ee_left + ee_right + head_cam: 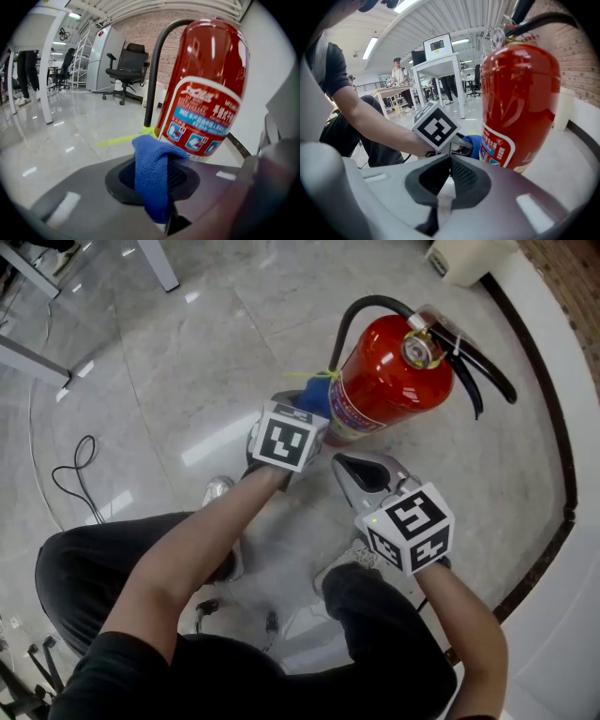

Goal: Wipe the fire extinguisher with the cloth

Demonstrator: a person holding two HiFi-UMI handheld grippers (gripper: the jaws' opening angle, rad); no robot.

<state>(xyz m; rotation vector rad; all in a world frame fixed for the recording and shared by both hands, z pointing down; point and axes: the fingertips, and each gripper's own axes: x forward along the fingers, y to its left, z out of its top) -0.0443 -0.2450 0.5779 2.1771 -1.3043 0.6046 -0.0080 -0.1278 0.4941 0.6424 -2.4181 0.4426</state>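
A red fire extinguisher (394, 376) with a black hose stands upright on the grey marble floor; it fills the right of the left gripper view (206, 84) and of the right gripper view (518, 103). My left gripper (314, 407) is shut on a blue cloth (152, 178), which pokes out beside the extinguisher's lower body (317, 396). The cloth (474, 145) sits close against the label. My right gripper (361, 472) is shut and holds nothing, just short of the extinguisher's base.
A curved white wall base (572, 427) with a dark floor border runs along the right. A black cable (75, 474) lies on the floor at left. A yellow-green tie (119, 139) hangs from the hose. An office chair (126, 70) and tables stand farther back.
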